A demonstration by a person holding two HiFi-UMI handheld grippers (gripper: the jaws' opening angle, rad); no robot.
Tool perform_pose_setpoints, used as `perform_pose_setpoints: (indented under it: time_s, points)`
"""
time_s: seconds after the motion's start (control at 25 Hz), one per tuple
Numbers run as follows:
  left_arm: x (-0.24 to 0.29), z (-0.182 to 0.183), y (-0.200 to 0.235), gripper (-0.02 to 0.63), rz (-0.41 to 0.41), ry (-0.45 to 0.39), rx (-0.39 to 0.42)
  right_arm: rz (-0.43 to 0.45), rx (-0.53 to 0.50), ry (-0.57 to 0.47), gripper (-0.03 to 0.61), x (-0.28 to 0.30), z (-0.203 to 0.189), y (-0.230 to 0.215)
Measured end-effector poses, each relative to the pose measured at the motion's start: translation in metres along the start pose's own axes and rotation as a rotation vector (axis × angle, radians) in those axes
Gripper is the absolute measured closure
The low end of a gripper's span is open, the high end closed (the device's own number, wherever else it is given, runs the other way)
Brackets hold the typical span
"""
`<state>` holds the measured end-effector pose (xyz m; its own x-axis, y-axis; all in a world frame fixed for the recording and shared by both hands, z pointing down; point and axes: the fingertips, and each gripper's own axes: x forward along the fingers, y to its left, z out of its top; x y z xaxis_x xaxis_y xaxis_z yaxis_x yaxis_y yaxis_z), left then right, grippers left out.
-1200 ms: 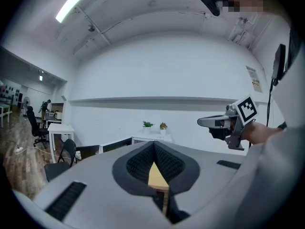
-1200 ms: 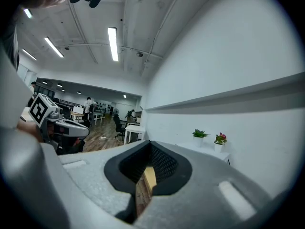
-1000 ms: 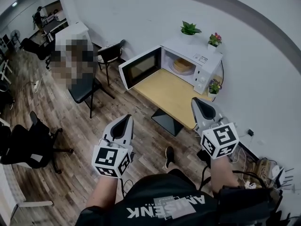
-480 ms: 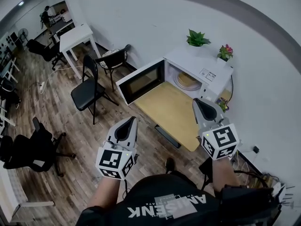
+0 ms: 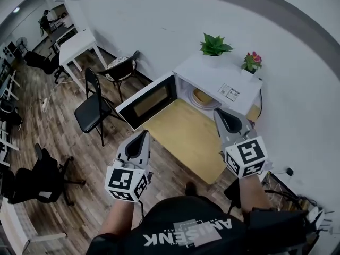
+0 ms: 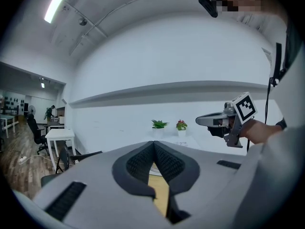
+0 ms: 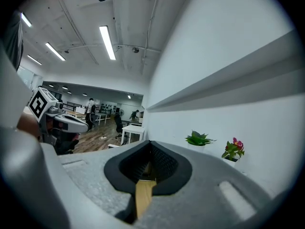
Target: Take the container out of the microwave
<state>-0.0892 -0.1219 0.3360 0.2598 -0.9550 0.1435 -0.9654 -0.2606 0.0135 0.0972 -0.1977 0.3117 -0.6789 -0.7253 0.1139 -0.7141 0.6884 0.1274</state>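
Note:
The white microwave [image 5: 215, 81] stands at the far end of a wooden table [image 5: 186, 137], its door [image 5: 146, 101] swung wide open to the left. Inside it a round tan container [image 5: 203, 95] rests on the turntable, partly hidden by the microwave's top. My left gripper [image 5: 142, 137] is shut and empty, held above the floor short of the table's near left edge. My right gripper [image 5: 224, 116] is shut and empty too, above the table's right side and a little short of the microwave. Both point level at the wall, each showing in the other's view: right gripper [image 6: 214, 120], left gripper [image 7: 62, 120].
A green plant [image 5: 215, 44] and a pink-flowered pot [image 5: 251, 60] stand on top of the microwave. Two black chairs [image 5: 93, 102] and a white table [image 5: 74, 39] are to the left. An office chair [image 5: 37, 179] sits at near left; cables lie on the floor at right.
Both grippers have moved forward together toward the table. The microwave and table now sit closer and more beneath them; the jaws stayed shut.

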Motion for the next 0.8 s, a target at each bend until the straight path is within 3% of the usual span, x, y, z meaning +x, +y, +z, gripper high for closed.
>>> perform_pose_setpoints:
  time_s: [0.44, 0.8]
  points:
    - [0.087, 0.0, -0.003, 0.612, -0.07, 0.028, -0.031, -0.028, 0.008, 0.019, 0.572, 0.037, -0.019, -0.062]
    - [0.123, 0.002, 0.04, 0.612, -0.18, 0.022, -0.048, -0.166, 0.005, 0.068, 0.571, 0.076, -0.026, -0.075]
